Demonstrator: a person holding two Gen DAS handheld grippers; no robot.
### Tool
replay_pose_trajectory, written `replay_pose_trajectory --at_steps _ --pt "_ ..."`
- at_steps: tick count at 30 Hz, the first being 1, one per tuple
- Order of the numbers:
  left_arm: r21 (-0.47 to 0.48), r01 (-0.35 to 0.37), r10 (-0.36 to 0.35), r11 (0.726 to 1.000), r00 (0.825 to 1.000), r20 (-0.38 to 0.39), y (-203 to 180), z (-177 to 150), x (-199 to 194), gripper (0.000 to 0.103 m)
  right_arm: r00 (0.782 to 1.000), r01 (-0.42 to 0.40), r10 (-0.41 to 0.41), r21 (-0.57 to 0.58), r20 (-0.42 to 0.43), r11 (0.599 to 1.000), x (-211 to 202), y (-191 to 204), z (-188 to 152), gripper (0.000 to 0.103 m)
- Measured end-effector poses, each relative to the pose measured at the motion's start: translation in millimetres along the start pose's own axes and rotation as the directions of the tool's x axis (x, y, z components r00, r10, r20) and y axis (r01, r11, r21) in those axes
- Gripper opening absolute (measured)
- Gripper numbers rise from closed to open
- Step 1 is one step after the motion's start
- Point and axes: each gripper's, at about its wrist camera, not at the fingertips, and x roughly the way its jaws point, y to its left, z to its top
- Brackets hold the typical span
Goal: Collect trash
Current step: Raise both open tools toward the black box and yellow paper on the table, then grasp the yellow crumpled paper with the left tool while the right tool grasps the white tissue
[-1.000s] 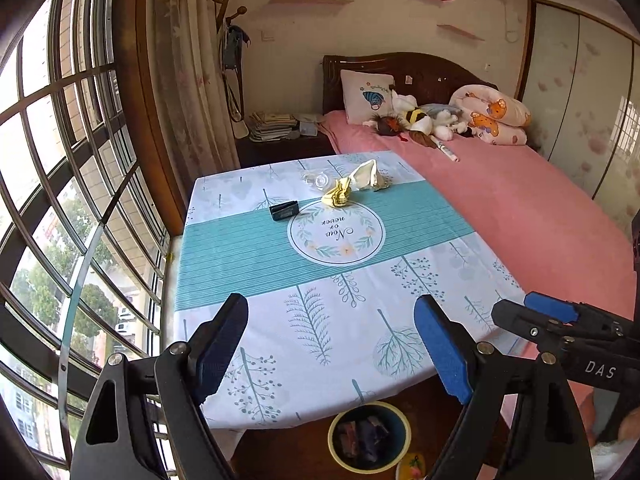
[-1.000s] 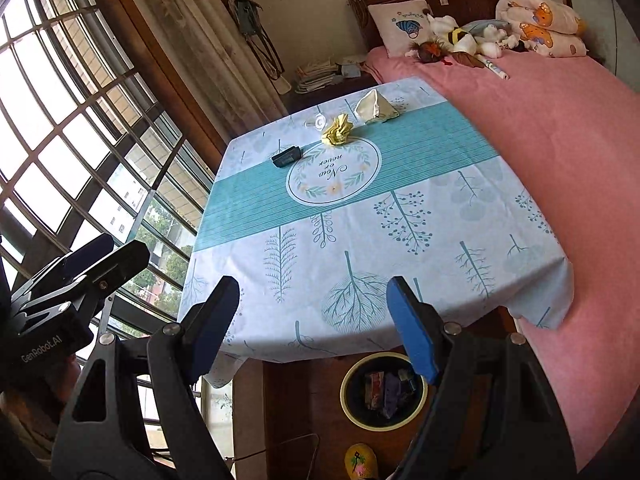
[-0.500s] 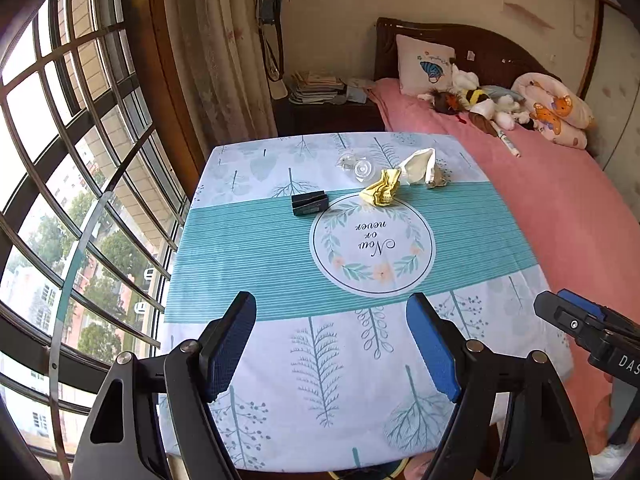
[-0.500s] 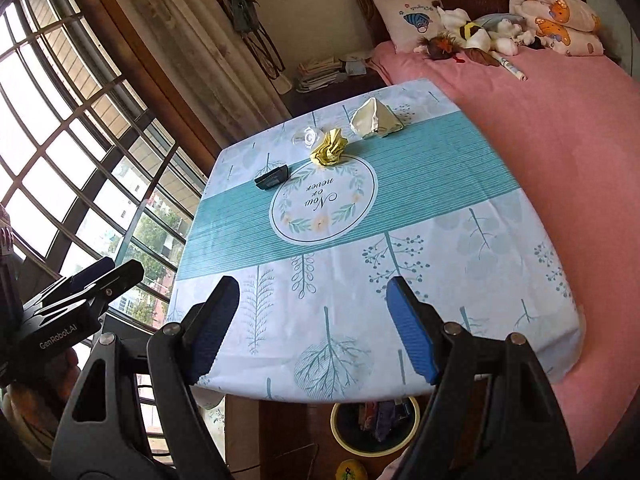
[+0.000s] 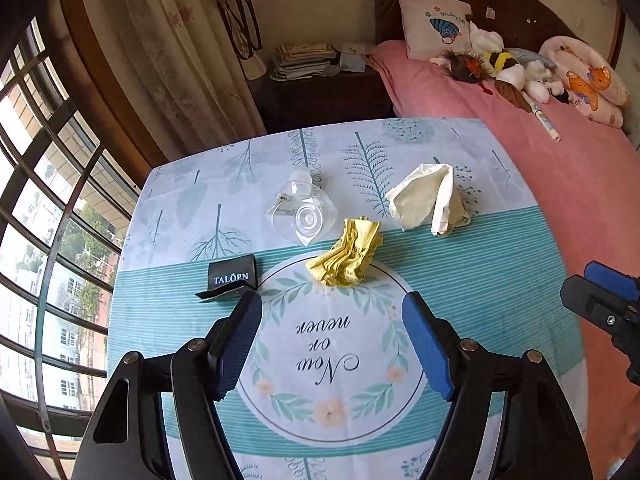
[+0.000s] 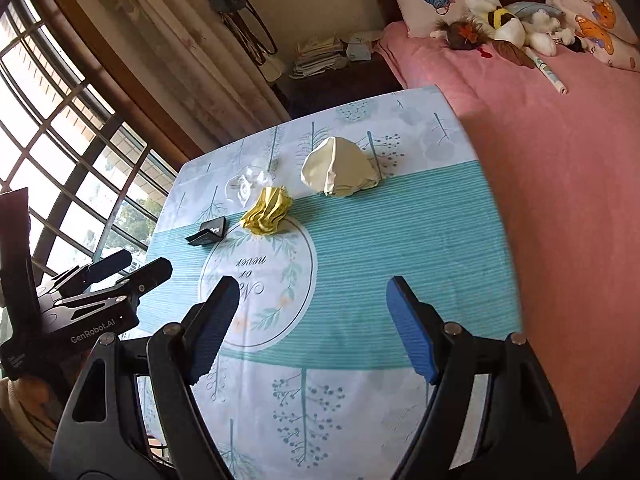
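Blue pads line both claws, and both stand released with nothing between them. In the left wrist view the left gripper [image 5: 332, 344] fills the lower frame over the round wreath print on the tablecloth [image 5: 500, 280]; its jaws have just been closing a little, yet they remain wide apart and grip nothing. The right gripper [image 6: 310, 330] in its own view hangs over the teal stripe, its jaws just as far apart.

Just past the left claw's fingertips lies the crumpled yellow paper [image 5: 346, 256], at the far rim of the wreath. To its left, a black card box [image 5: 230, 278] sits at the left fingertip. Behind the yellow paper rests a clear plastic wrapper [image 5: 300, 212], and to the right of that a crumpled cream paper [image 5: 430, 200], all four near one another at mid-frame.

The right wrist view shows the same cluster at upper centre, with the other claw's black body at the left edge; the left wrist view shows only the tip of the other claw at its right edge. The near cloth is bare in both.

Left of the table stands a barred window [image 5: 48, 208] and a curtain [image 5: 172, 52]; right, touching the cloth's edge, a pink bed [image 5: 560, 184]. Farther back stand a dark nightstand [image 5: 324, 96] with stacked papers and, at the bed's head, plush toys [image 5: 508, 68].
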Motion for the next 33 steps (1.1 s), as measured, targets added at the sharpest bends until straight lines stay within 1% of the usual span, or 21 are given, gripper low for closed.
replay_pose_trajectory --at_steps 4,6,9,12,14,17,19,21,22,25,27,28,29,33 --pt "0.007 -0.028 0.029 1.0 0.998 -0.056 -12.1 19.3 53.3 0.072 1.0 0.008 -0.008 -0.019 -0.021 1.0 43.9 -25.7 41.7 0.074" --pt "0.01 -0.035 0.036 0.999 0.995 -0.095 -16.6 24.3 77.6 0.067 1.0 -0.002 0.002 -0.01 -0.027 1.0 62.9 -34.5 59.3 0.074" --pt "0.001 -0.044 0.044 0.999 0.989 -0.144 -18.5 25.7 107.0 0.062 1.0 -0.018 0.018 0.004 -0.022 1.0 87.8 -38.7 80.1 0.074" --pt "-0.025 -0.054 0.05 0.998 0.985 -0.164 -16.1 28.5 126.2 0.06 1.0 -0.022 0.022 0.017 -0.02 1.0 114.4 -37.3 99.3 0.074" --pt "-0.043 -0.048 0.041 0.998 0.985 -0.166 -13.7 30.9 133.0 0.059 0.999 -0.025 0.025 0.017 -0.025 1.0 132.9 -33.5 109.3 0.074" --pt "-0.067 -0.039 0.026 0.997 0.983 -0.18 -7.8 33.0 143.5 0.054 0.999 0.004 -0.004 0.004 -0.034 1.0 162.2 -25.8 119.8 0.074" --pt "-0.076 -0.035 0.019 0.997 0.981 -0.194 -5.5 31.3 147.2 0.054 0.998 0.022 -0.022 0.009 -0.054 1.0 183.6 -23.1 125.9 0.074" --pt "-0.074 -0.039 0.023 0.997 0.98 -0.199 -7.1 31.4 150.3 0.051 0.998 0.013 -0.011 0.021 -0.066 1.0 200.8 -19.6 127.9 0.074" --pt "-0.076 -0.038 0.022 0.996 0.981 -0.195 -7.1 32.0 150.6 0.051 0.997 0.019 -0.017 0.024 -0.074 1.0 209.7 -18.2 129.0 0.074" --pt "-0.078 -0.022 0.007 0.997 0.984 -0.178 -6.5 33.1 147.3 0.046 0.995 0.043 -0.04 0.029 -0.094 0.999 230.3 -15.4 127.4 0.074" --pt "-0.076 -0.02 0.006 0.997 0.984 -0.179 -6.6 33.1 145.4 0.044 0.996 0.049 -0.046 0.028 -0.075 0.998 231.3 -12.9 124.2 0.074" --pt "-0.077 -0.017 0.003 0.997 0.984 -0.176 -5.7 30.0 140.3 0.043 0.997 0.043 -0.04 0.03 -0.07 0.999 231.4 -12.7 122.6 0.072" --pt "-0.078 -0.015 0.001 0.997 0.985 -0.175 -5.6 29.3 138.3 0.043 0.997 0.04 -0.038 0.026 -0.07 0.999 231.3 -12.9 121.2 0.068" --pt "-0.079 -0.012 -0.002 0.997 0.985 -0.173 -5.2 24.9 125.2 0.043 0.996 0.03 -0.029 0.016 -0.082 0.999 221.0 -15.4 114.1 0.063"
